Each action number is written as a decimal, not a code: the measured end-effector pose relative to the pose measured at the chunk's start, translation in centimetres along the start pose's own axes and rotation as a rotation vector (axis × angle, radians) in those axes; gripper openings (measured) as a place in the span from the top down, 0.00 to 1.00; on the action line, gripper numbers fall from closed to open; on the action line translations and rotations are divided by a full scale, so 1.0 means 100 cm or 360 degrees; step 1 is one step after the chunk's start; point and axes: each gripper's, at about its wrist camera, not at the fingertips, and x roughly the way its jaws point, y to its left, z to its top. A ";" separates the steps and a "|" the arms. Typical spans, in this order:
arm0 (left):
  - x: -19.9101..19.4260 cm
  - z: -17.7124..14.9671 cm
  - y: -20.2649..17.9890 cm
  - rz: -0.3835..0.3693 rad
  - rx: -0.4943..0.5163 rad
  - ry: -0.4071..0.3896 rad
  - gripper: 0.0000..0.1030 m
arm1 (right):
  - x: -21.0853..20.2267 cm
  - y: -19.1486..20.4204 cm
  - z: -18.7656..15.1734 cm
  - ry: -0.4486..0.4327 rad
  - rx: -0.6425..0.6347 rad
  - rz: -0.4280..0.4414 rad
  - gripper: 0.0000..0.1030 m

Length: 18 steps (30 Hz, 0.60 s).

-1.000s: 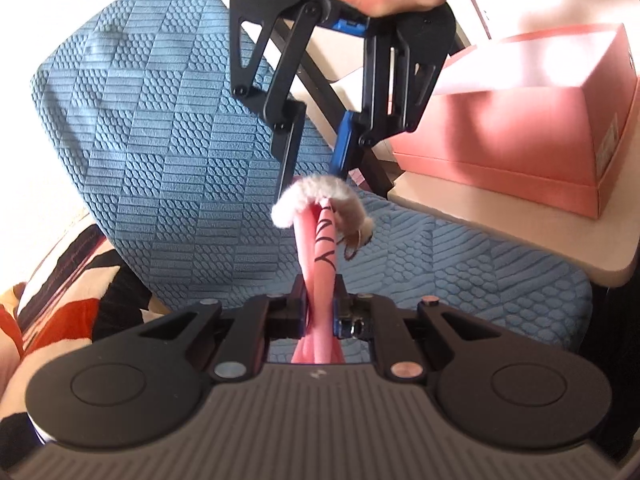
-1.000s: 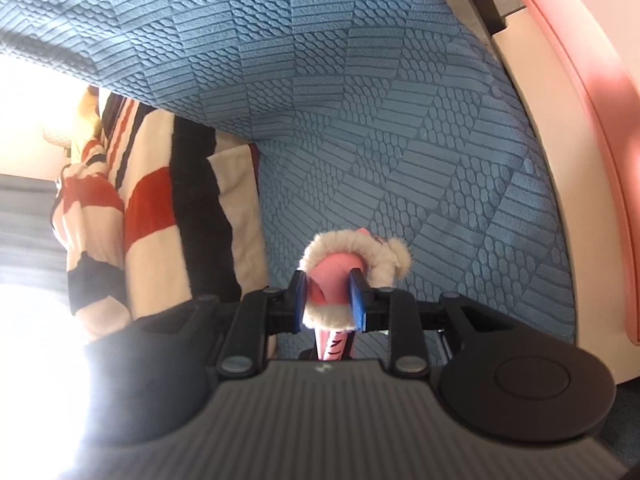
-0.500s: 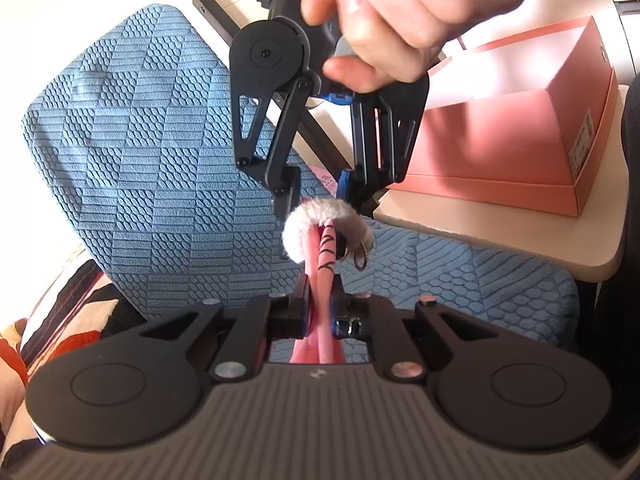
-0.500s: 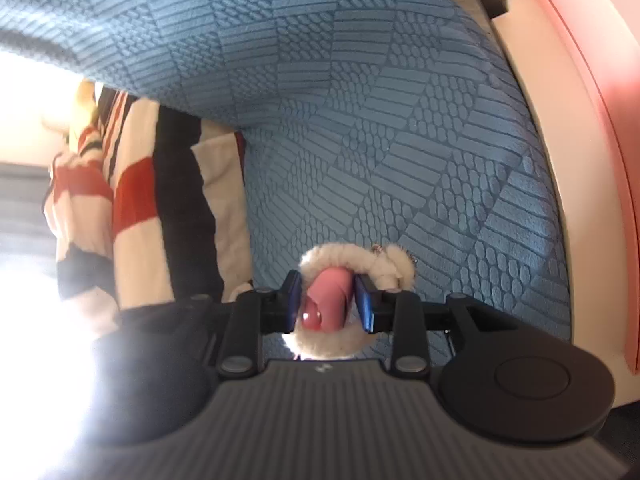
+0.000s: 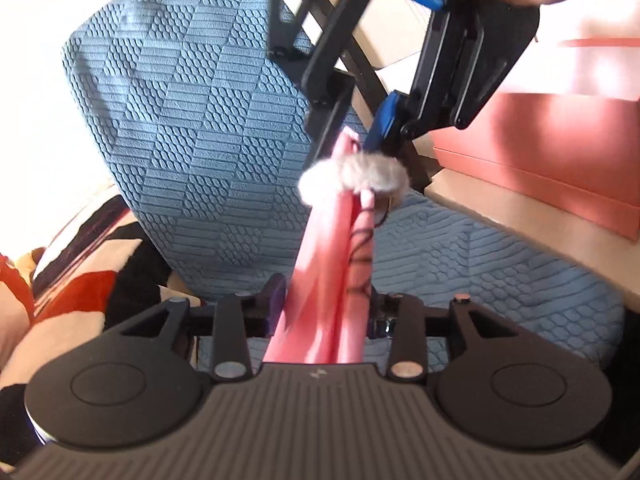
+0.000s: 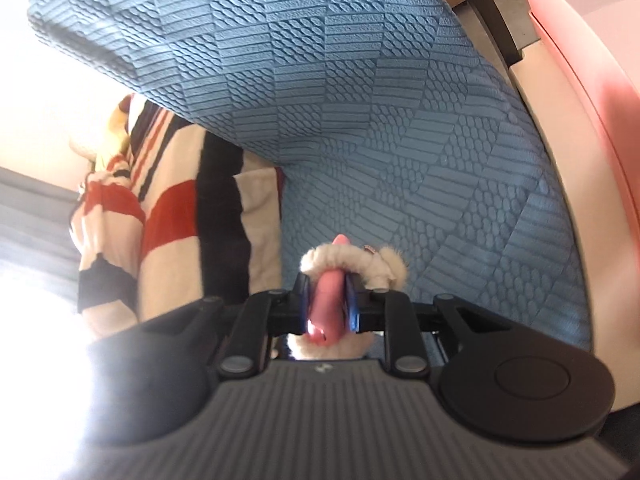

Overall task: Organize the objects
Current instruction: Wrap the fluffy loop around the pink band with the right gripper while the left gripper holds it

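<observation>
Clearly, in the left wrist view the left gripper (image 5: pixel 326 304) is opening, its jaws partly spread with the pink strip (image 5: pixel 332 264) lying loose between them above the blue chair (image 5: pixel 180 120). Farther out, the right gripper (image 5: pixel 352 128) pinches the strip's far end at its white fur ring (image 5: pixel 354 176).

From the right wrist view, the right gripper (image 6: pixel 327 300) is narrowing further, pads pressed on the pink strip (image 6: pixel 327 300) inside the fur ring (image 6: pixel 344 260).
</observation>
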 end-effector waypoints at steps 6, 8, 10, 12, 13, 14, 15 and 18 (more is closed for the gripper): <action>-0.009 0.003 0.008 0.0045 -0.0054 -0.0097 0.80 | -0.008 0.015 -0.018 -0.0042 -0.0100 0.0047 0.78; -0.013 0.003 0.009 0.0001 -0.0087 -0.0115 0.84 | -0.013 0.017 -0.018 -0.0067 -0.0098 0.0070 0.74; -0.013 0.005 0.017 -0.0074 -0.0184 -0.0095 0.85 | -0.016 0.020 -0.018 -0.0087 -0.0169 0.0038 0.73; -0.015 0.005 0.018 -0.0115 -0.0214 -0.0095 0.85 | -0.019 0.021 -0.019 -0.0107 -0.0231 0.0035 0.72; -0.017 0.004 0.017 -0.0124 -0.0218 -0.0097 0.85 | -0.021 0.021 -0.019 -0.0113 -0.0238 0.0045 0.72; -0.018 0.004 0.016 -0.0136 -0.0223 -0.0097 0.85 | -0.023 0.020 -0.019 -0.0124 -0.0242 0.0058 0.72; -0.017 0.004 0.016 -0.0146 -0.0227 -0.0095 0.85 | -0.026 0.019 -0.019 -0.0136 -0.0246 0.0066 0.73; -0.016 0.003 0.016 -0.0159 -0.0237 -0.0085 0.85 | -0.032 0.018 -0.019 -0.0152 -0.0244 0.0083 0.73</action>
